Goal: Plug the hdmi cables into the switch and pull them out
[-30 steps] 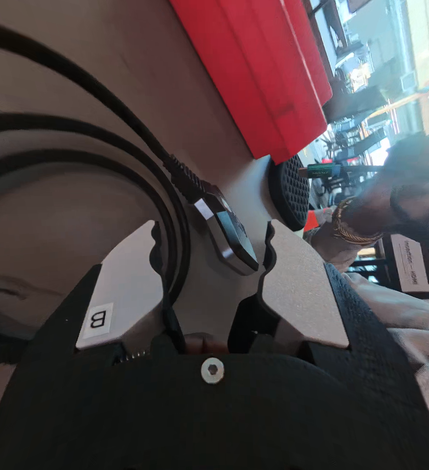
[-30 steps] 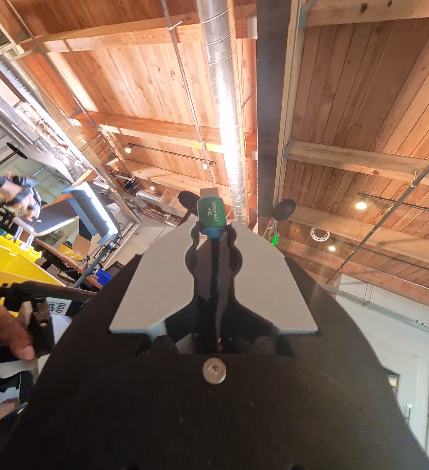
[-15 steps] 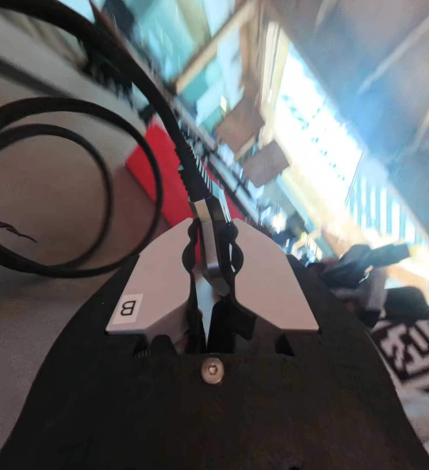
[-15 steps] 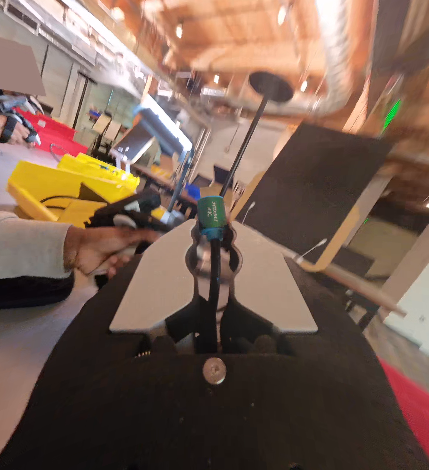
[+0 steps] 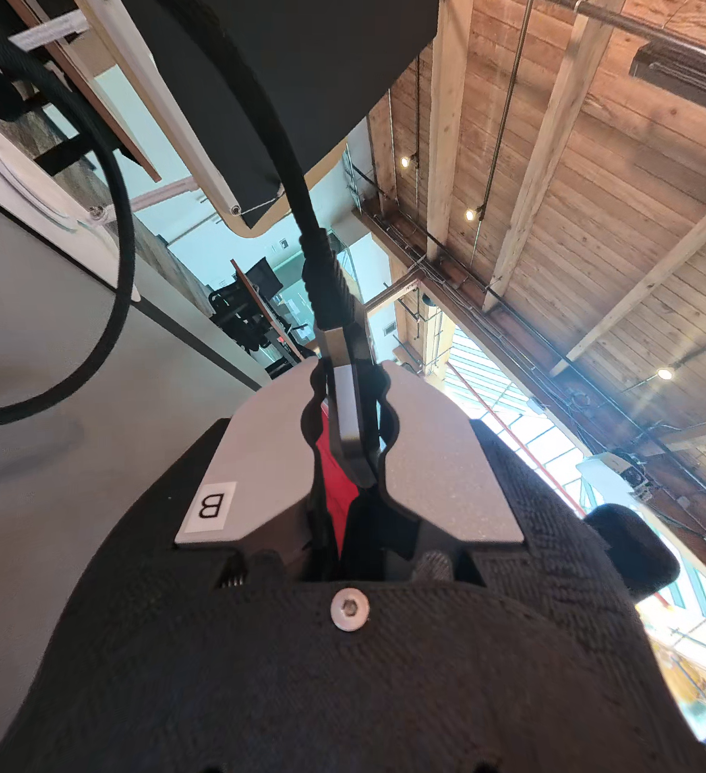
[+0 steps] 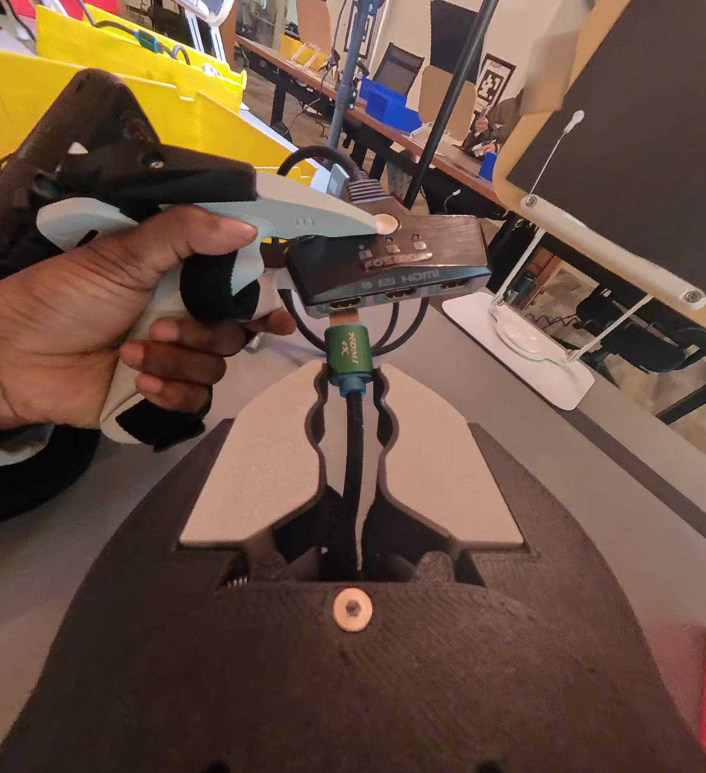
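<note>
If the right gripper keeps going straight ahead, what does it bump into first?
Probably the switch: the green plug held in the right gripper has its metal tip right at the leftmost port.

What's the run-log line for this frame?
left gripper: shut on switch | right gripper: shut on green HDMI plug | plug tip at leftmost port | other two ports empty

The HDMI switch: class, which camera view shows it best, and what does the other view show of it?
The right wrist view. There the switch shows its top and a row of ports, with the green plug at the leftmost one and the left gripper clamping it. The left wrist view shows only its thin edge between the fingers.
</note>
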`<state>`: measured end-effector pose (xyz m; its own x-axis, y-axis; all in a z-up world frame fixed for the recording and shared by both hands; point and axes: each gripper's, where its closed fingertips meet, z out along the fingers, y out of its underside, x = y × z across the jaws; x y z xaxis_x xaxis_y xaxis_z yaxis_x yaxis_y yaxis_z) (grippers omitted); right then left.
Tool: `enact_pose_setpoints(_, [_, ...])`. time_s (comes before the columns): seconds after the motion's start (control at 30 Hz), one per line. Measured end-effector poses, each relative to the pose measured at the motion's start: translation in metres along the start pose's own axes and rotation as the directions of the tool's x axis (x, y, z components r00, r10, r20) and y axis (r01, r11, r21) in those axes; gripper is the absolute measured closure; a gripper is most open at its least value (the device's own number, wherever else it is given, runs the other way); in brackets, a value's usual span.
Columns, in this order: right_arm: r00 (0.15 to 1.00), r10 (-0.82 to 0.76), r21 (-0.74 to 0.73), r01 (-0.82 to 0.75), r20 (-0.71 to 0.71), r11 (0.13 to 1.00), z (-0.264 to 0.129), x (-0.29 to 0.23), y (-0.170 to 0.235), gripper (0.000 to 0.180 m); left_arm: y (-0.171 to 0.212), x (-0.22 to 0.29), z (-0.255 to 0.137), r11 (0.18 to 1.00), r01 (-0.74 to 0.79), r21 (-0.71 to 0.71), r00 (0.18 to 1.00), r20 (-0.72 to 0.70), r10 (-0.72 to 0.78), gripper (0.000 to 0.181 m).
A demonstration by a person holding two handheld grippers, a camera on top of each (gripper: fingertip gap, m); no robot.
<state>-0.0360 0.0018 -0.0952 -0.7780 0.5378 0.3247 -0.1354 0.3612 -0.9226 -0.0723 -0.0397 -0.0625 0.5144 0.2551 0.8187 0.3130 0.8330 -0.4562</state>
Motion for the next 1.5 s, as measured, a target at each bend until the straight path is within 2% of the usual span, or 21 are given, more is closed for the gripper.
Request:
enact_pose_setpoints(0.17, [1.000, 0.001, 0.043, -0.002, 0.012, 0.999, -0.005, -0.003, -0.003, 0.159, 0.002, 0.002, -0.001, 0.999, -0.046, -0.013, 0.999, -0.001, 0.046, 0.160])
enact_pose_setpoints(0.33, [0.994, -0.103, 0.030, 0.104, -0.040, 0.994, -0.006, 0.000, -0.001, 0.159, 0.006, 0.001, 0.000, 0.998, -0.059, -0.035, 0.998, 0.002, 0.059, 0.160])
enact_pose_setpoints(0.47, [0.998, -0.052, 0.050, 0.053, -0.017, 0.997, -0.008, 0.000, -0.001, 0.159, 0.007, 0.004, 0.001, 0.997, -0.069, -0.040, 0.998, -0.011, 0.069, 0.159])
enact_pose_setpoints(0.7, [0.997, -0.080, 0.070, 0.082, -0.022, 0.994, -0.011, -0.001, -0.002, 0.159, 0.009, 0.006, 0.001, 0.995, -0.086, -0.052, 0.996, -0.025, 0.084, 0.159])
enact_pose_setpoints(0.87, [0.999, -0.047, 0.062, 0.048, -0.018, 0.997, -0.011, 0.000, 0.000, 0.159, 0.014, 0.008, 0.003, 0.985, -0.162, -0.067, 0.987, -0.014, 0.161, 0.159])
enact_pose_setpoints(0.97, [0.997, -0.069, 0.081, 0.071, -0.023, 0.994, -0.011, -0.002, -0.002, 0.160, 0.014, 0.008, 0.002, 0.991, -0.117, -0.066, 0.993, -0.032, 0.115, 0.159])
enact_pose_setpoints(1.07, [0.997, -0.068, 0.097, 0.070, -0.025, 0.993, -0.010, -0.002, -0.002, 0.160, 0.016, 0.010, 0.004, 0.988, -0.144, -0.063, 0.990, -0.024, 0.142, 0.159])
enact_pose_setpoints(1.2, [0.996, -0.077, 0.106, 0.080, -0.038, 0.991, -0.008, -0.004, -0.005, 0.161, 0.037, 0.010, 0.008, 0.984, -0.106, -0.141, 0.994, -0.039, 0.101, 0.158])
enact_pose_setpoints(1.33, [0.997, -0.067, 0.100, 0.070, -0.037, 0.993, -0.008, -0.002, -0.004, 0.160, 0.035, 0.008, 0.010, 0.987, -0.103, -0.126, 0.994, -0.032, 0.100, 0.159])
enact_pose_setpoints(1.5, [0.990, -0.123, 0.132, 0.131, -0.068, 0.983, -0.008, -0.005, -0.013, 0.156, 0.026, 0.009, 0.007, 0.992, -0.089, -0.095, 0.995, -0.055, 0.084, 0.160])
